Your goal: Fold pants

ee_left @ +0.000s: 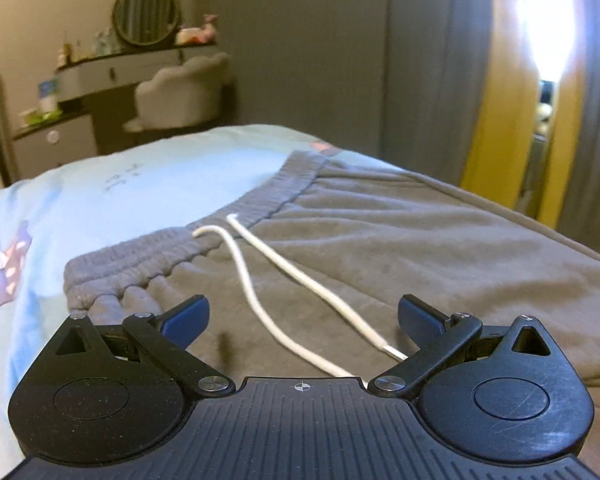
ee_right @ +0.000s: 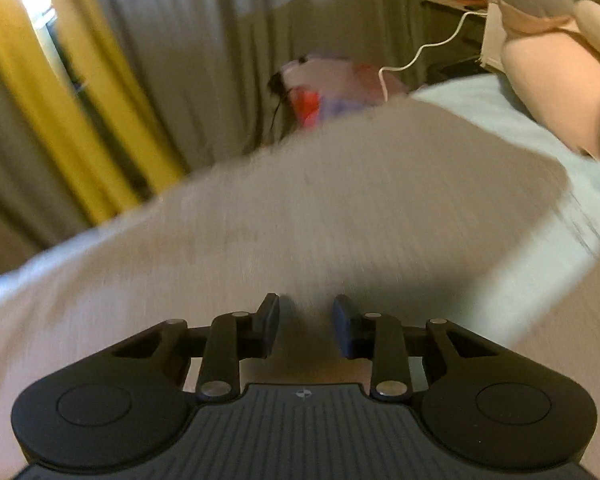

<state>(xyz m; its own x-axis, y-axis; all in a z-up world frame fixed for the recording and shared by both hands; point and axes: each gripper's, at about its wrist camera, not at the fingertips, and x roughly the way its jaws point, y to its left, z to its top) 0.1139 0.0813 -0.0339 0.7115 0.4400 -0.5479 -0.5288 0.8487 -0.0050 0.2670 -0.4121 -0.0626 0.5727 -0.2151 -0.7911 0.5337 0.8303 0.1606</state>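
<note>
- Your left gripper (ee_left: 303,320) has its fingers spread wide, nothing between the pads, poised over the grey pants (ee_left: 400,248) just below the waistband (ee_left: 204,236).
- Two white drawstrings (ee_left: 284,276) trail from the waistband across the fabric into the gap between those fingers.
- Your right gripper (ee_right: 306,328) stands narrow; whether it pinches cloth, you cannot tell through the blur.
- The pants lie flat on the light blue bedsheet (ee_left: 140,184), beside yellow and grey curtains (ee_right: 100,100).
</note>
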